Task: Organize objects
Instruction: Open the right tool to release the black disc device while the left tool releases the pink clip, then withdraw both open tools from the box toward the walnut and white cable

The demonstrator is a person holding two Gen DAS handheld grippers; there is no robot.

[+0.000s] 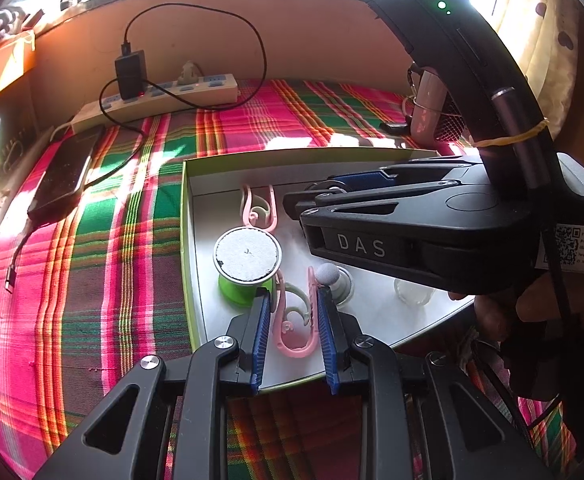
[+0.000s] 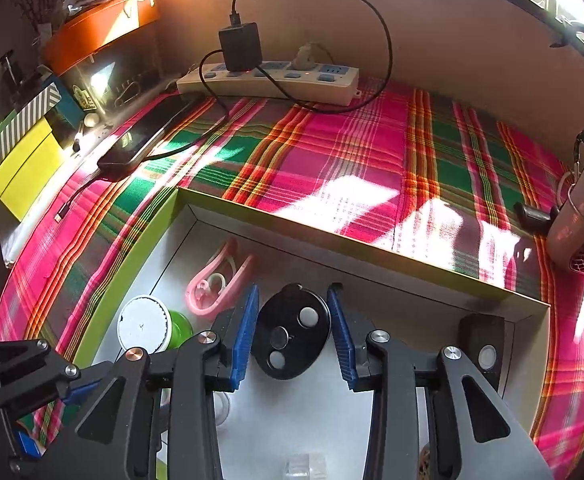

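A shallow box with a green rim (image 1: 185,216) and white floor lies on a plaid cloth. My left gripper (image 1: 294,300) is open, its blue pads on either side of a pink clip (image 1: 298,334) near the box's front edge. A green spool with a white top (image 1: 247,258), a second pink clip (image 1: 257,204), a grey knob (image 1: 332,280) and a small clear piece (image 1: 412,292) also lie inside. My right gripper (image 2: 293,308) is open around a black round disc with three spots (image 2: 290,334); it shows from the side in the left wrist view (image 1: 304,204). The green rim (image 2: 132,264) shows there too.
A white power strip (image 1: 160,100) with a black charger and cable lies at the back by the wall. A black phone (image 1: 66,170) lies at the left. A pink bottle (image 1: 426,104) stands at the right. A dark block (image 2: 482,340) sits in the box's right corner.
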